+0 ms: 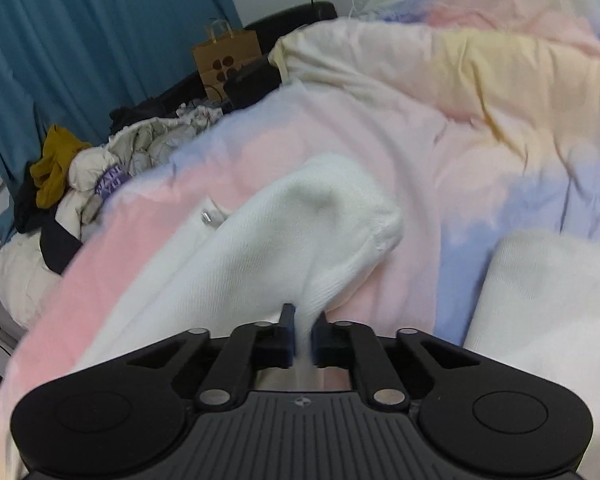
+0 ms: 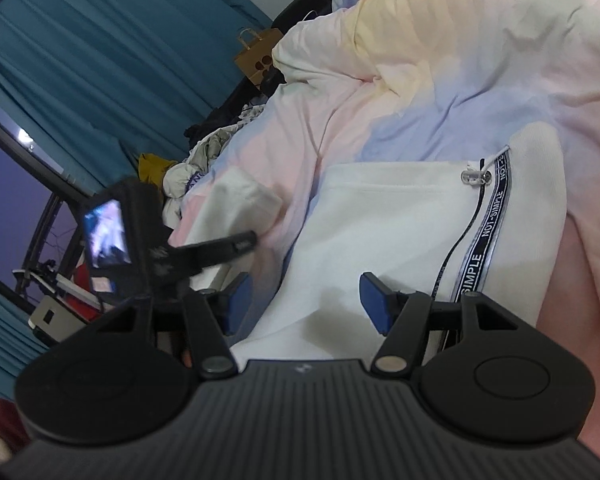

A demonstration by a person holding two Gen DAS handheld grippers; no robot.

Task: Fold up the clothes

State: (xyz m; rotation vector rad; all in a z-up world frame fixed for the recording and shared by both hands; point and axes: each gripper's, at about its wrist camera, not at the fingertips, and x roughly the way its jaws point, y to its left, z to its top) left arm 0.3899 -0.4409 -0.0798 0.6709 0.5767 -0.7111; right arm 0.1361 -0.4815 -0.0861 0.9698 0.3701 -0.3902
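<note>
1. taking the white hoodie (image 2: 380,240) as my landmark: it lies on the pastel duvet (image 1: 380,128), body flat, its "not-simple" tape trim (image 2: 486,236) and drawcord (image 2: 484,164) running along the right side in the right wrist view.
2. left of the hoodie, off the bed edge, i see a heap of other clothes (image 1: 80,176) with a mustard piece on top, a brown paper bag (image 1: 226,60) behind it, and teal curtains (image 1: 80,40) beyond.
3. my left gripper (image 1: 303,332) is pinched nearly closed on a ridge of the hoodie's white knit; the sleeve or corner of cloth rises from the jaws and droops forward in a rounded hump (image 1: 324,216).
4. my right gripper (image 2: 305,300) stands wide apart, holding nothing, hovering over the hoodie's body just short of the trim.
5. judging from this, i am mid-fold, carrying the left portion toward the hoodie's middle.
6. risks as i see them:
   - the left pinch takes only a thin fold of knit; a quick pull could slip it out and drop the sleeve crooked.
   - the left view is blurred, so i cannot tell whether duvet is caught along with the knit; if so, the bedding drags too.
   - the right fingers could snag the drawcord or its metal eyelet (image 2: 476,177) if i press down there.
   - the soft, lumpy duvet gives no firm base, so creases may set unevenly.
</note>
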